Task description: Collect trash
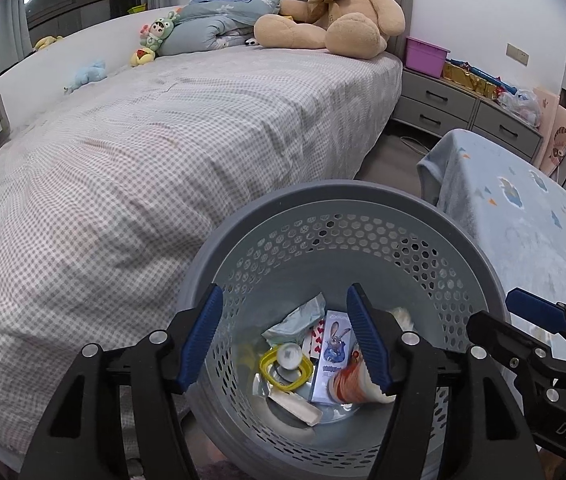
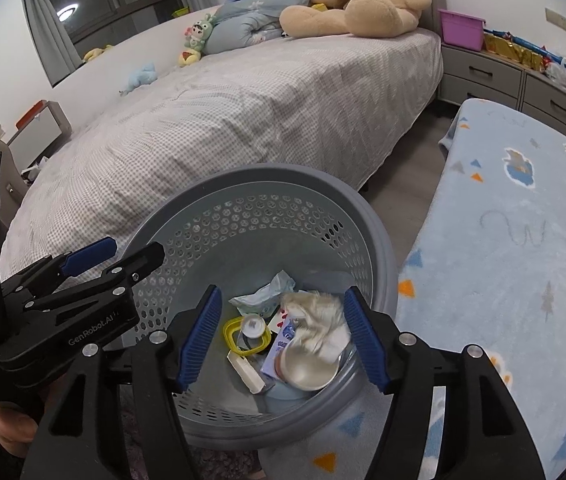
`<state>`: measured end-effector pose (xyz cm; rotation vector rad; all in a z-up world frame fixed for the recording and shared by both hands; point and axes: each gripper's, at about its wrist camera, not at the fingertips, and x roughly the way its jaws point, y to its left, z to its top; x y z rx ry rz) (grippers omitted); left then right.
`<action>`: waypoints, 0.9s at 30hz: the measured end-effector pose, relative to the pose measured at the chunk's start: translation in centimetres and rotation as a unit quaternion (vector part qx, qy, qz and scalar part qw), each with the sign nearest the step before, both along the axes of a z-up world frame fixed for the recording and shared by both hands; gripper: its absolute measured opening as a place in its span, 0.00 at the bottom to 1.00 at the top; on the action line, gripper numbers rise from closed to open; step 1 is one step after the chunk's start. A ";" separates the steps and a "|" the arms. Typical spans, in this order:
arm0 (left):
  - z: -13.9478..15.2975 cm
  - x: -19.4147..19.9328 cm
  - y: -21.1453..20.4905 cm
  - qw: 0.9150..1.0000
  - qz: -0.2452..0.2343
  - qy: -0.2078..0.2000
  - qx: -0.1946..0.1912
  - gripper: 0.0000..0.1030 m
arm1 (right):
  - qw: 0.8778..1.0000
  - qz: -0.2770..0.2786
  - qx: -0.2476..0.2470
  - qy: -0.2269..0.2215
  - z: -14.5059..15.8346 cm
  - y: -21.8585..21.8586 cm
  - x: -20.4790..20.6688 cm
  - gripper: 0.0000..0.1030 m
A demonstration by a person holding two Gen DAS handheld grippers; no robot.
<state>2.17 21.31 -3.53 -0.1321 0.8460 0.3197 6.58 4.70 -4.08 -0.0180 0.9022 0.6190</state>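
While both grippers hang over the round grey plastic waste basket (image 1: 459,264), its wall pierced all over with small hexagonal holes under a smooth solid rim, the trash lies heaped on its bottom. Counted there: one yellow plastic ring lid with a clear round knob (image 1: 286,365), one slim blue-and-white carton printed with a cartoon rabbit (image 1: 333,354), one crumpled pale-blue wrapper (image 1: 301,318), one flat cream stick-shaped piece (image 1: 295,407), and one paper cup with an orange band (image 1: 353,386), whose open cream mouth shows in the right wrist view with a wad of crumpled white tissue (image 2: 317,314) above it, blurred. The left gripper (image 1: 285,338), two black arms tipped with ribbed blue pads, stands released with nothing between its fingers; the right gripper (image 2: 281,334), built the same, is also released and empty. Behind the basket stretches one bed under a grey-and-white checked cotton sheet (image 1: 155,152), wrinkled, carrying one large tan plush teddy bear (image 1: 335,12) at its far end. Right of the basket lies a fluffy light-blue fleece blanket with cartoon prints (image 1: 531,216).
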 end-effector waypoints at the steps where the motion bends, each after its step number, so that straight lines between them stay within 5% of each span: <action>1: 0.0 0.0 0.0 1.000 0.001 0.000 0.000 0.61 | 1.000 -0.001 -0.001 0.000 0.0 0.0 0.0 0.61; 27: -0.1 -0.1 0.4 1.000 0.016 0.004 -0.001 0.71 | 1.000 -0.010 -0.004 0.001 -0.1 -0.5 -0.2 0.66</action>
